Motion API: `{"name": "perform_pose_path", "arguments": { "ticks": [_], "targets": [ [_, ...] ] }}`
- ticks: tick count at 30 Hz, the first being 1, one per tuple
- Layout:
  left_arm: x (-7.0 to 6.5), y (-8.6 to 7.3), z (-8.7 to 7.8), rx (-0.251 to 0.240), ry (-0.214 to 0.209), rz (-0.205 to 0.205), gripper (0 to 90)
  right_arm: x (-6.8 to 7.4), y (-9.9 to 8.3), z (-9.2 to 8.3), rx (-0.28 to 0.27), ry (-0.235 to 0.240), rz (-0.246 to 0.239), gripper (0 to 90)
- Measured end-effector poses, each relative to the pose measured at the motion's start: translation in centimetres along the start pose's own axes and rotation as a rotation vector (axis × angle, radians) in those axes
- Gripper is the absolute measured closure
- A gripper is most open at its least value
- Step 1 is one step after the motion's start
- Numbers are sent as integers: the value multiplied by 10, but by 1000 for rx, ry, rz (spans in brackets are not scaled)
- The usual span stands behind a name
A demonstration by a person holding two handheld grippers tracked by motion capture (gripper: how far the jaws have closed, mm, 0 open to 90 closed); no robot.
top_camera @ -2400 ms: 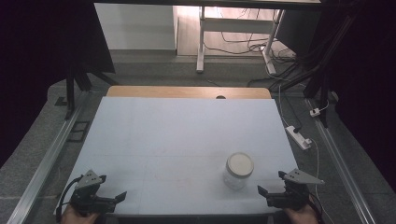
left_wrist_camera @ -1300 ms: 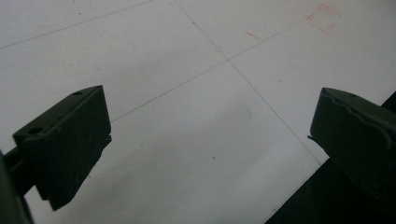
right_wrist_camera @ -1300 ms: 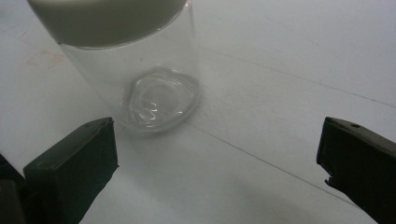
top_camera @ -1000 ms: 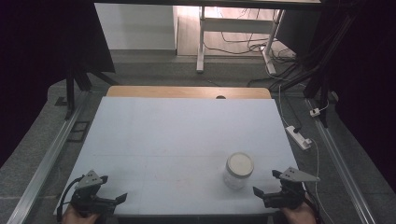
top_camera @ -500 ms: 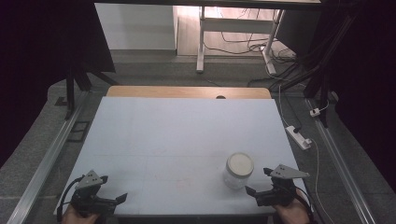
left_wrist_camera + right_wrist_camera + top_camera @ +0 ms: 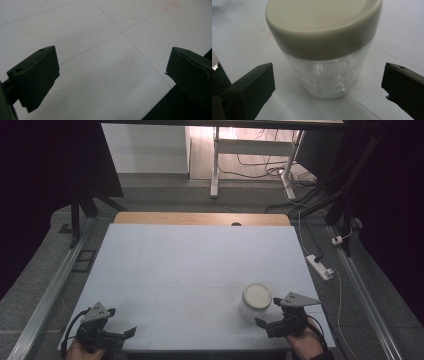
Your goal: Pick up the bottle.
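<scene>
A clear glass jar (image 6: pixel 255 302) with a cream lid stands upright on the white table, near the front right. In the right gripper view the jar (image 6: pixel 324 50) looms close, just ahead of the wide-spread jaws. My right gripper (image 6: pixel 267 322) is open, held by a hand at the front edge, its tips just short of the jar's base. My left gripper (image 6: pixel 122 335) rests open at the front left corner. In the left gripper view my left gripper (image 6: pixel 112 75) has bare table between its jaws.
The white table top (image 6: pixel 190 265) has a wooden strip (image 6: pixel 200 218) along its far edge. A power strip (image 6: pixel 320 266) with a cable lies on the floor to the right. Metal rails run along both sides. A faint red mark (image 6: pixel 173 8) shows on the table.
My right gripper has slid left along the front edge toward the jar and now sits just beside it. The left gripper and the jar have stayed put.
</scene>
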State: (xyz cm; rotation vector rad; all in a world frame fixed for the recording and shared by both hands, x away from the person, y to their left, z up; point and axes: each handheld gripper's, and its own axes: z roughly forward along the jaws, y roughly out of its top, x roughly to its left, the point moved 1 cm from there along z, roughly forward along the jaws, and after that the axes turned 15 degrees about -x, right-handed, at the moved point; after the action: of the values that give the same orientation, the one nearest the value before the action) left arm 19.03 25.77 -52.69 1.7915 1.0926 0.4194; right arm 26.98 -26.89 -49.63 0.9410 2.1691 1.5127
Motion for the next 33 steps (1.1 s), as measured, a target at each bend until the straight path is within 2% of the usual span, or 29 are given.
{"name": "perform_pose_path", "arguments": {
  "ticks": [4, 7, 12, 23, 33],
  "targets": [
    [0, 0, 0, -1, 0, -1, 0, 2, 3, 7, -1, 5, -5, 0],
    [0, 0, 0, 0, 1, 0, 0, 4, 5, 14, 8, -13, -34, 0],
    [0, 0, 0, 1, 0, 1, 0, 4, 7, 21, 11, -10, -52, 0],
    [0, 0, 0, 3, -5, 3, 0, 4, 7, 34, 29, -9, -73, 0],
    [0, 0, 0, 3, -7, 6, 0, 5, 4, 40, 32, -11, -79, 0]
  ]
}}
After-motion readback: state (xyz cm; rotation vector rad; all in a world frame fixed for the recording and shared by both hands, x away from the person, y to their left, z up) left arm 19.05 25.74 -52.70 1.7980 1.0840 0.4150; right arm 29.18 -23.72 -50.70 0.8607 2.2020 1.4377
